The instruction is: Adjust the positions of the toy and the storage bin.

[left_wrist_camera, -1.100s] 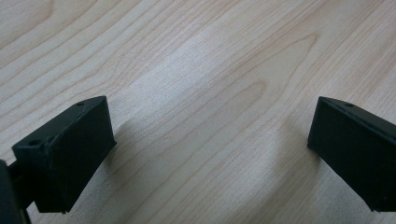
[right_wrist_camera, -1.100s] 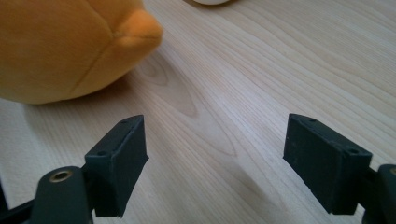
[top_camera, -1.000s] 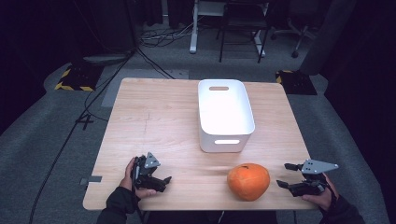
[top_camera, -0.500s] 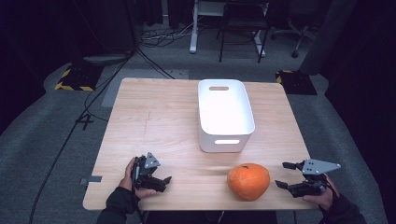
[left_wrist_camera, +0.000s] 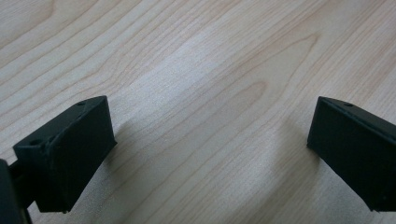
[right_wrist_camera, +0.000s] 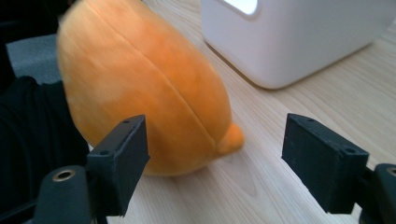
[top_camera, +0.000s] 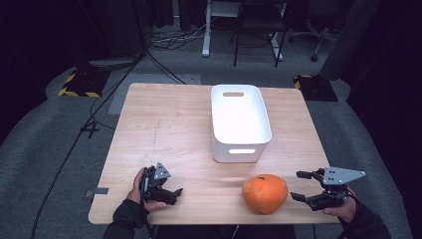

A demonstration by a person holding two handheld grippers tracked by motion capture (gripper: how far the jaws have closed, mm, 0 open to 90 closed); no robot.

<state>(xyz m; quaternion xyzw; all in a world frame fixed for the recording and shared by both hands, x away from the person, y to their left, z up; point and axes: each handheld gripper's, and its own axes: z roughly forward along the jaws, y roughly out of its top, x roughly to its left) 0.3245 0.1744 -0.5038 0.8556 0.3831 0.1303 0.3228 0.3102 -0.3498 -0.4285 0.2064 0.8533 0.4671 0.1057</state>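
since a second ago the right gripper (top_camera: 300,185) has lifted slightly off the near right edge of the wooden table (top_camera: 164,129), while the left gripper and the orange plush have kept their places. going left to right: the left gripper (top_camera: 175,194) rests near the front left edge, jaws spread wide over bare wood, nothing between them. the white plastic bin (top_camera: 240,121) stands mid-table, empty as far as can be seen. the orange plush pumpkin (top_camera: 264,193) lies just in front of the bin and just left of the right gripper's fingertips (right_wrist_camera: 119,158), its long axis running roughly across the table. the right gripper's jaws stand wide apart and hold nothing, pointing at the plush; it is by far the nearer hand.
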